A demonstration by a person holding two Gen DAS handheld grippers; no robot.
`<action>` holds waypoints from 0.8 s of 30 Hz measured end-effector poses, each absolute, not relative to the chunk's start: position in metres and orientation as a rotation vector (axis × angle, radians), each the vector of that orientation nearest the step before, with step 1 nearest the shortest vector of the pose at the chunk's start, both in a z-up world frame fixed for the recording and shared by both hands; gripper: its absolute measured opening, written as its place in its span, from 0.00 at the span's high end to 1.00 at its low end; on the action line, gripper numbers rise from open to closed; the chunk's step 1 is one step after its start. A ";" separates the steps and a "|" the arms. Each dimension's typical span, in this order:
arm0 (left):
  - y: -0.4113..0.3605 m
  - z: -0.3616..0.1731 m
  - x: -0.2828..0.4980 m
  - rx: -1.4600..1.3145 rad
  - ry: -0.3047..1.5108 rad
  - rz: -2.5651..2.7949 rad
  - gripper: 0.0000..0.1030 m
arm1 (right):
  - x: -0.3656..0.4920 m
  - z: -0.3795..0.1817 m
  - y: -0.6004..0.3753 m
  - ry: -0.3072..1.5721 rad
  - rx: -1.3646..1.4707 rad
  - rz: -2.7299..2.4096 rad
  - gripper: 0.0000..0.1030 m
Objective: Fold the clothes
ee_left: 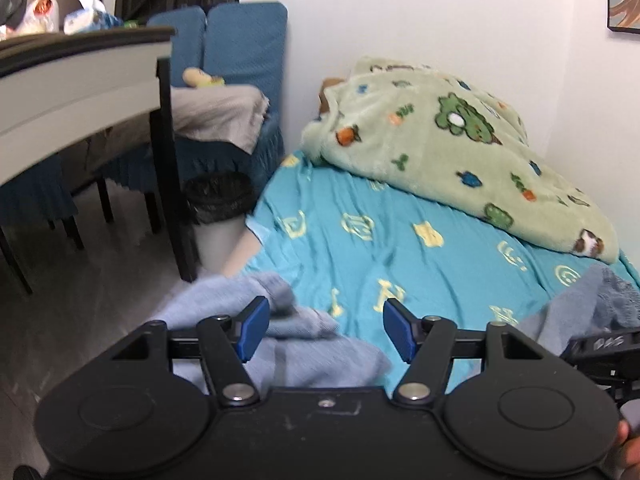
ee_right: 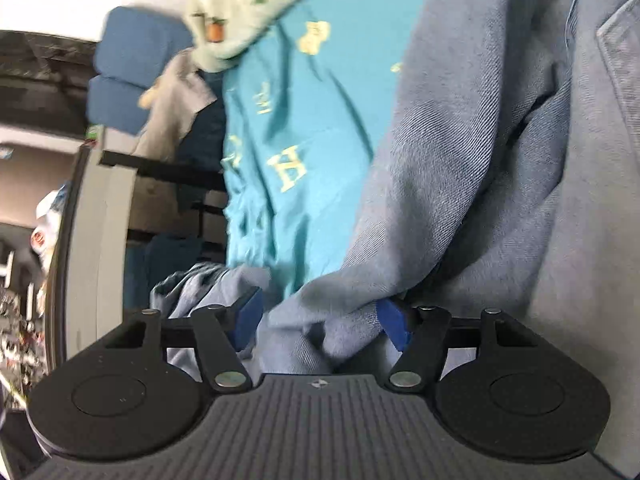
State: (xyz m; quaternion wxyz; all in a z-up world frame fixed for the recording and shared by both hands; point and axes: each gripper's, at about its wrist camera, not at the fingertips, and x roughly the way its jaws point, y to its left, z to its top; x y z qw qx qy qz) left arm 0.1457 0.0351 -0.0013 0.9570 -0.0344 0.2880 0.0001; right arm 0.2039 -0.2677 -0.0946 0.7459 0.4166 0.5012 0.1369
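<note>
A light blue denim garment [ee_left: 280,344] lies rumpled on the near edge of a bed with a turquoise sheet [ee_left: 380,240]. My left gripper [ee_left: 322,328] is open, its blue pads wide apart just above the cloth, holding nothing. In the right wrist view the same garment [ee_right: 500,160] fills the right side, with a pocket seam at the far right. My right gripper [ee_right: 320,320] is open, with a fold of the denim bunched between its blue pads. Part of the right gripper [ee_left: 600,352] shows at the right edge of the left wrist view.
A green fleece blanket [ee_left: 460,148] with cartoon prints is heaped at the head of the bed by the wall. A table [ee_left: 80,80] stands at left, with blue-covered chairs [ee_left: 240,60] and a bin with a black liner [ee_left: 220,208] beside the bed.
</note>
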 end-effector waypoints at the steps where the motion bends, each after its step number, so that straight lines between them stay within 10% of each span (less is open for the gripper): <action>1: 0.038 -0.001 0.146 -0.066 0.571 0.008 0.42 | 0.209 -0.094 -0.265 1.107 0.888 0.274 0.69; 6: 0.061 -0.004 0.149 -0.113 0.545 0.031 0.42 | 0.225 -0.066 -0.251 1.041 0.800 0.259 0.89; 24: 0.116 -0.003 0.159 -0.314 0.504 0.090 0.42 | 0.322 0.042 -0.252 0.610 0.656 0.222 0.92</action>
